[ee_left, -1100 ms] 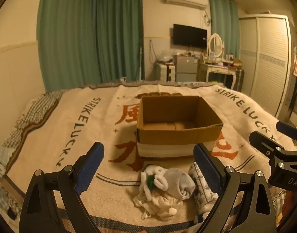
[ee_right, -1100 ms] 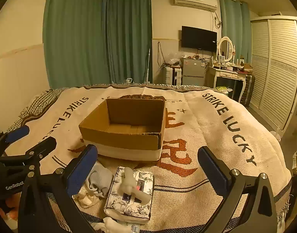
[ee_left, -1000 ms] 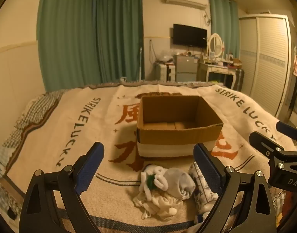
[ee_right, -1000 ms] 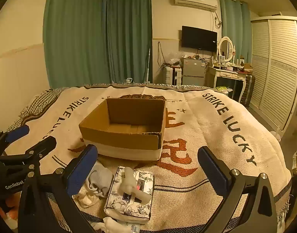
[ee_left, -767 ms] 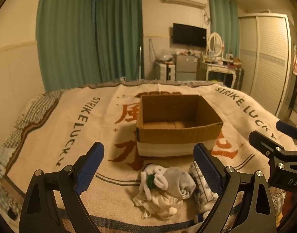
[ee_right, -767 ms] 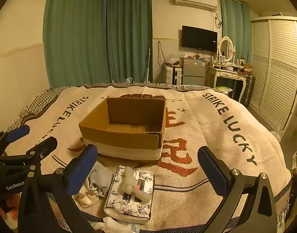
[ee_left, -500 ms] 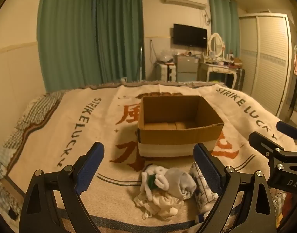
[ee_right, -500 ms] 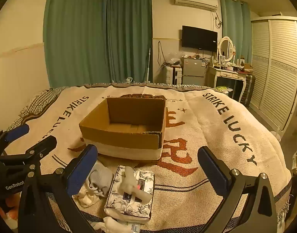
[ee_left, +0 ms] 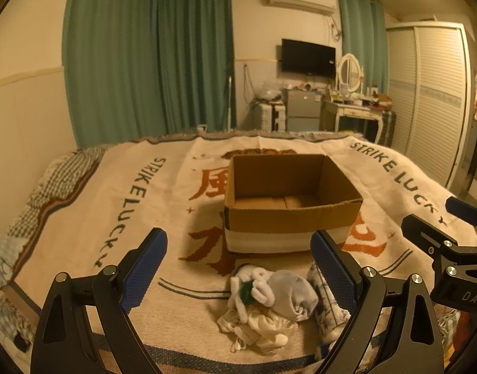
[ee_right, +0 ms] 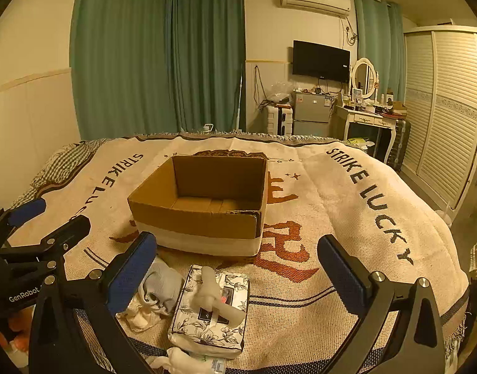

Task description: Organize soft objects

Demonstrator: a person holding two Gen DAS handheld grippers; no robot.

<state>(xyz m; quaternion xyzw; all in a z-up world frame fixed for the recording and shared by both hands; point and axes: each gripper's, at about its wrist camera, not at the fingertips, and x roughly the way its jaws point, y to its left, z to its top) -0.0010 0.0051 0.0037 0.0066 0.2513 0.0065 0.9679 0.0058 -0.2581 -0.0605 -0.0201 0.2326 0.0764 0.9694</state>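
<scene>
An open cardboard box (ee_left: pixel 293 199) stands empty on the bed blanket; it also shows in the right wrist view (ee_right: pixel 204 205). In front of it lies a heap of soft things: a grey rolled sock (ee_left: pixel 293 290), a white sock bundle with a green spot (ee_left: pixel 249 286) and crumpled white cloth (ee_left: pixel 260 327). A floral tissue pack (ee_right: pixel 213 308) lies beside the grey sock (ee_right: pixel 163 286). My left gripper (ee_left: pixel 238 268) is open and empty above the heap. My right gripper (ee_right: pixel 235 268) is open and empty above the tissue pack.
The cream blanket (ee_right: pixel 363 218) with "STRIKE LUCKY" lettering covers the bed. A white item (ee_right: pixel 182 360) lies at the near edge. Beyond the bed stand green curtains (ee_right: pixel 157 56), a small fridge (ee_right: pixel 311 113), a dressing table (ee_right: pixel 369 118) and a wardrobe (ee_right: pixel 447 109).
</scene>
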